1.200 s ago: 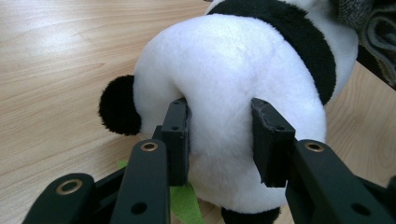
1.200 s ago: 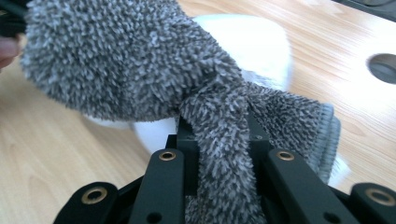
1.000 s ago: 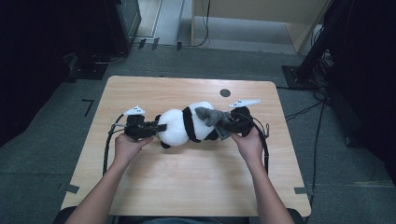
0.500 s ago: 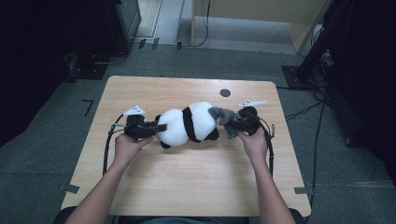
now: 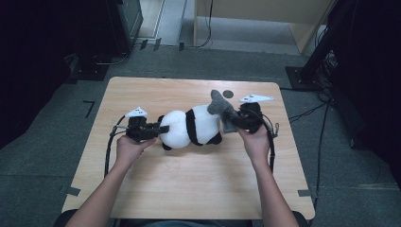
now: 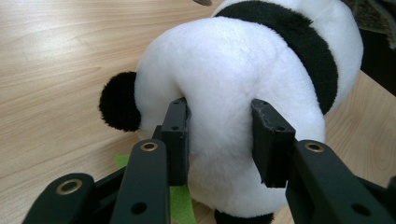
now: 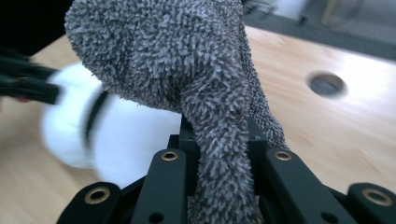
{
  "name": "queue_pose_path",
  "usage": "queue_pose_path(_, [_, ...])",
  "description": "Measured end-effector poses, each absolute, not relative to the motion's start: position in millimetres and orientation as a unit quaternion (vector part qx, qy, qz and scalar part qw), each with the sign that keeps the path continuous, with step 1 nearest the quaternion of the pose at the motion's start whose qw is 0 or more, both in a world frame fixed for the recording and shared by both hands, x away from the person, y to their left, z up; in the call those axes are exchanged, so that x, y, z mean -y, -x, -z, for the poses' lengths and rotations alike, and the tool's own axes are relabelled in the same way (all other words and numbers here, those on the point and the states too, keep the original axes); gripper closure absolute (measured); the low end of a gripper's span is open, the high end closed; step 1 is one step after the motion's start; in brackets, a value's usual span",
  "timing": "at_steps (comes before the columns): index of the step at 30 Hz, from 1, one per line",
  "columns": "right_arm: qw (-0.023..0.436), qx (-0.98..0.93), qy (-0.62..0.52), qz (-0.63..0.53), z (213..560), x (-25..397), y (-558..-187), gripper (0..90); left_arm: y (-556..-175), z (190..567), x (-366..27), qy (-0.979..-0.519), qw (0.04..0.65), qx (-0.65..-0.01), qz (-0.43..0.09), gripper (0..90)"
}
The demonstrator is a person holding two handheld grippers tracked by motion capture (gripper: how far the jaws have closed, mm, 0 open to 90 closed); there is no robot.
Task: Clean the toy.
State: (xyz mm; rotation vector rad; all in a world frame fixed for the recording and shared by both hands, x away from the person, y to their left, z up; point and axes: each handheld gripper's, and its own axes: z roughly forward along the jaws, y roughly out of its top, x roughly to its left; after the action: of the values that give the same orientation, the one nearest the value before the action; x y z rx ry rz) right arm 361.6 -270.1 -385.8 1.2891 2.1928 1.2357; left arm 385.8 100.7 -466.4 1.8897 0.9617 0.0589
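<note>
Left claw [image 5: 158, 129] clamped on plush panda [image 5: 191, 126]; right claw [image 5: 235, 120] pinching grey sock [image 5: 218, 105].

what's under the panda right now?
The panda plush lies on the wooden table. By the left tool, a green scrap pokes out beneath it. How far the scrap runs underneath is covered by the plush.

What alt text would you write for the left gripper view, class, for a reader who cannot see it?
The left gripper's two black jaws pinch a fold of white fur on a soft black-and-white plush panda, which lies on a light wooden table. A round black paw sticks out at the left of the view, and a black band crosses the body farther back.
</note>
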Motion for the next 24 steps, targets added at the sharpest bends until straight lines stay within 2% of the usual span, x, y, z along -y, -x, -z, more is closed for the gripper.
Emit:
queue_pose_path(8, [0.152, -0.812, -0.382, -0.414, 390, 203, -361, 77.2, -382, 466, -100, -0.776, 0.489, -0.397, -0.027, 62.4])
queue_pose_path(19, [0.122, -0.850, -0.333, -0.389, 413, 150, -364, 77.1, -377, 468, -99, -0.776, 0.487, -0.400, -0.029, 62.4])
queue_pose_path(24, [0.113, -0.860, -0.319, -0.383, 420, 143, -361, 76.8, -377, 468, -98, -0.776, 0.484, -0.403, -0.032, 62.5])
